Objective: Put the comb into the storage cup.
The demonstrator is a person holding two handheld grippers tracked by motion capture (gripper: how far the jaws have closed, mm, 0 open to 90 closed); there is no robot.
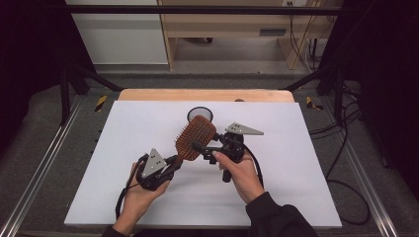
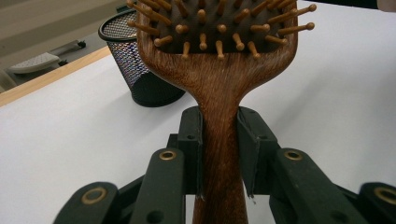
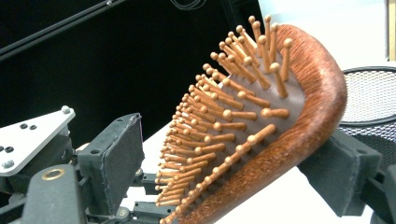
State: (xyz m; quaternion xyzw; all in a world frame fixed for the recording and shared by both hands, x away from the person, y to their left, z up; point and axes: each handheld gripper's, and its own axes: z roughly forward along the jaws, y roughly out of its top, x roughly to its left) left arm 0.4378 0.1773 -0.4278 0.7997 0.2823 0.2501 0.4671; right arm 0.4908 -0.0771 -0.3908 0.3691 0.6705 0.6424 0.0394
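Above the white surface [image 1: 148, 123], the left gripper [image 1: 170, 165] held its jaws clamped on the handle of the brown wooden paddle hairbrush [image 1: 195, 136], whose head sat between the right gripper's [image 1: 200, 147] parted jaws, near a black mesh cup [image 1: 200, 113].

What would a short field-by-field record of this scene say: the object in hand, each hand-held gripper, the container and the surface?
object: wooden hairbrush, bristles up, held above the table
left hand-held gripper: shut on the hairbrush handle
right hand-held gripper: jaws astride the brush head, left pad clear of the bristles
container: black mesh cup, upright, behind the brush
surface: white table
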